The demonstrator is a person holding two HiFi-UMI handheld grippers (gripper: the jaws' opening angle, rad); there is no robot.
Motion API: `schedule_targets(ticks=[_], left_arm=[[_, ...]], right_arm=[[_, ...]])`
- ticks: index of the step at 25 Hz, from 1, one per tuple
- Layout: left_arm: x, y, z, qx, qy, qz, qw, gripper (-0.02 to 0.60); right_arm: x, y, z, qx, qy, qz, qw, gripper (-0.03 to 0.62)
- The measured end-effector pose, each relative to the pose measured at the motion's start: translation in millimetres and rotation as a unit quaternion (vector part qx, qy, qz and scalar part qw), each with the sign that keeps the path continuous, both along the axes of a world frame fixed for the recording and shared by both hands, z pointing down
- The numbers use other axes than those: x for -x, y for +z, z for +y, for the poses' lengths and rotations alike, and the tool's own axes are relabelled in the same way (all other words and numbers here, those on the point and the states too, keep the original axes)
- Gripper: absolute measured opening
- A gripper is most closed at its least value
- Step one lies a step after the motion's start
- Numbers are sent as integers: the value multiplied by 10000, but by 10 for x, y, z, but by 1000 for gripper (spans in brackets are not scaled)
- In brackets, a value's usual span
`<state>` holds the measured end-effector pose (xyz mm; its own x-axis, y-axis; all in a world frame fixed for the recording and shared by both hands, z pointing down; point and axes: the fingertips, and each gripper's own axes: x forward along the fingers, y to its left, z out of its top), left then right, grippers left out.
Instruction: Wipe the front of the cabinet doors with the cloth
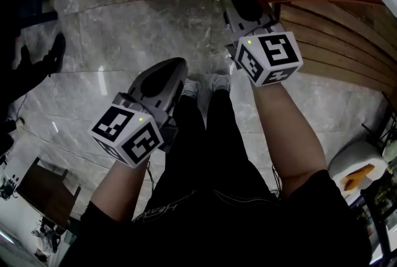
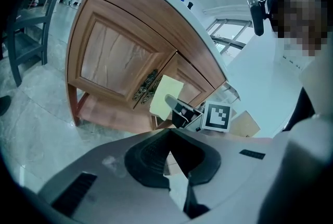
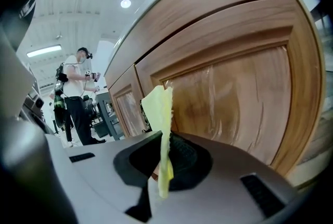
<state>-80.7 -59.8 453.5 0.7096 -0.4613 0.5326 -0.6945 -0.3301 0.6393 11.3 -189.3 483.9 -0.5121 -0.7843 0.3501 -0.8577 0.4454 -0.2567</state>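
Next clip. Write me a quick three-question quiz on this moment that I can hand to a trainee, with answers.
1. Multiple choice: which side grips the cloth? A) left B) right C) neither
2. True or false: both sides grip the cloth together.
3. Fill in: the cloth, held up in front of the wooden cabinet doors, is ____ in colour.

Key
1. B: the right claw is shut on it.
2. False: the left claw is shut on nothing, away from the cloth.
3. Yellow.
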Motion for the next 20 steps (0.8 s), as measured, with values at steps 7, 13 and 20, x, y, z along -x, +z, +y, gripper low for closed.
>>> schedule_targets(ticks=[7,13,20], left_arm=[[-230,-2,-22,1,231,-12,9997,6],[-560,-3,-19,31,570,20,9984,6],[-916,53,-42,53,846,4,9964,6]], right_arm=[[-278,35,22,68,286,-66,9995,41],[-689,78,110,82,614,43,9981,41],[-1188,133,150,92,965,42,9953,41]])
